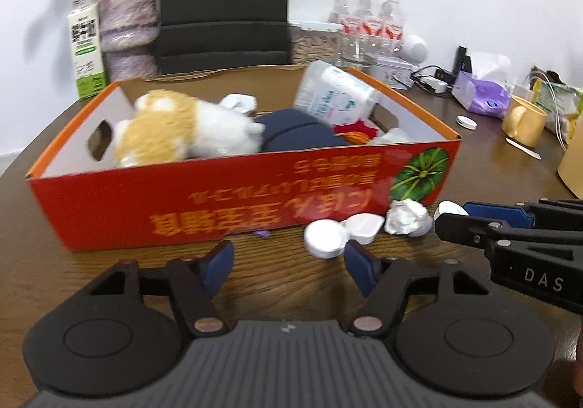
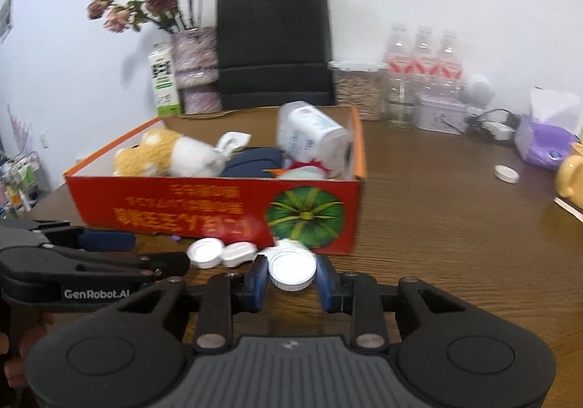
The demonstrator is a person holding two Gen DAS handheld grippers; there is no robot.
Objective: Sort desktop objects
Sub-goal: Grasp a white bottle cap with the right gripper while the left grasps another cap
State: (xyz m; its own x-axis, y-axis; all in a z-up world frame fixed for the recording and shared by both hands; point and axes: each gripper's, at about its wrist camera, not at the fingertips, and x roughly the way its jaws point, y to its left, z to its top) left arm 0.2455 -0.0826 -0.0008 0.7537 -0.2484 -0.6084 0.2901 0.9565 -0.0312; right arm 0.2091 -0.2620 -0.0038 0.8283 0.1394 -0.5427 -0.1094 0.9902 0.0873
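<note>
A white lid [image 2: 292, 267] was clamped by the right hand-held gripper [image 2: 291, 280] before the red box [image 2: 204, 211]. The left hand-held gripper [image 1: 289, 267] was held apart, nothing gripped.

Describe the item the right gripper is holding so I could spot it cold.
Find the red cardboard box on the wooden table. Before its pumpkin-picture corner, the right gripper pinches a white round lid. Neighbouring white lids lie loose further left.

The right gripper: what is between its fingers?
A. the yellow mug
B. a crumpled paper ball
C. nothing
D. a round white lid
D. In the right wrist view, the right gripper has its blue fingers pressed on either side of a white lid, just in front of the red box.
</note>
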